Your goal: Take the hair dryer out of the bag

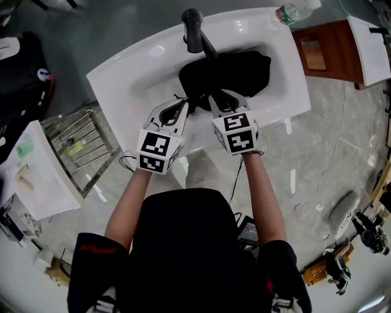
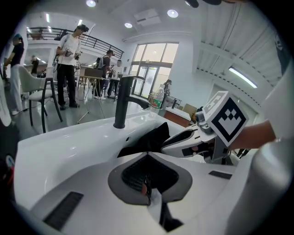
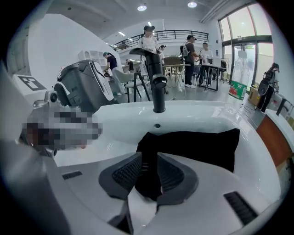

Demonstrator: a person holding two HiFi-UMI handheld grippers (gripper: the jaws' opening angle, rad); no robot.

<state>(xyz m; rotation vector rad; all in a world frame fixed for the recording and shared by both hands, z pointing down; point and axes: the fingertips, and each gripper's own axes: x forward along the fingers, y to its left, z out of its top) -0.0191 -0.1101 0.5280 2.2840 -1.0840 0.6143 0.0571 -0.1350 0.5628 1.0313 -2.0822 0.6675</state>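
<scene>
Slumping black bag (image 1: 244, 70), glossy basin (image 1: 140, 67) (rounded)

The counter (image 1: 116, 76) is glossy white; the faucet (image 1: 194, 29) at its far edge is matt black. The bag (image 1: 241, 72) in its basin is plain black. The left gripper (image 1: 182, 107) and the right gripper (image 1: 215, 101) are white, each bearing a cube (image 1: 157, 151) patterned with black-and-white square markers; their fingers (image 3: 126, 172) are faced in dark grey ribbing. The floor (image 1: 330, 153) is pale grey marbling. The bottle (image 1: 296, 11) at the counter's far right corner has a green label.
</scene>
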